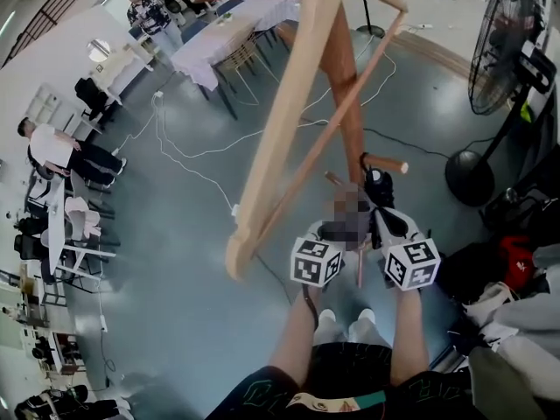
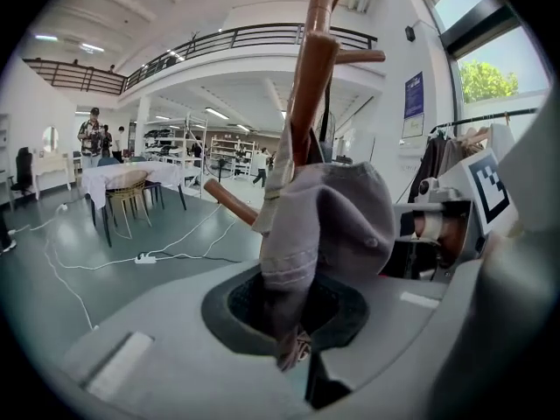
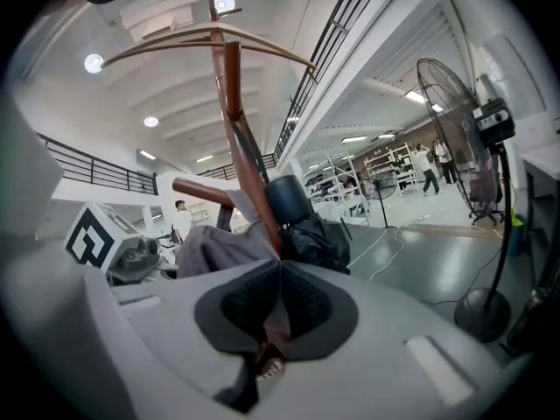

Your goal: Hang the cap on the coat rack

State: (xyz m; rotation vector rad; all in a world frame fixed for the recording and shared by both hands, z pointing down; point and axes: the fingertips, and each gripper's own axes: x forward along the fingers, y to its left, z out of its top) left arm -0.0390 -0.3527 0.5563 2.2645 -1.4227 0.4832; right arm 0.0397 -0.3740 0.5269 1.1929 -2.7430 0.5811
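The wooden coat rack [image 1: 337,68] rises in front of me, its pole [image 2: 308,77] close to both grippers. A grey cap [image 2: 337,213] hangs against the pole beside a slanted peg [image 2: 229,201]. My left gripper [image 2: 293,326] is shut on the cap's lower edge, with fabric bunched between the pads. My right gripper [image 3: 278,318] is shut on a thin fold of the same cap [image 3: 214,248]. In the head view both grippers, left [image 1: 328,234] and right [image 1: 385,230], sit side by side at the rack's lower pegs; a blurred patch covers most of the cap there.
A black item [image 3: 302,226] hangs on the rack next to the cap. A standing fan [image 1: 507,51] is at the right, bags and clothes [image 1: 516,265] below it. Cloth-covered tables [image 1: 227,42], floor cables [image 1: 188,156] and people are at the left.
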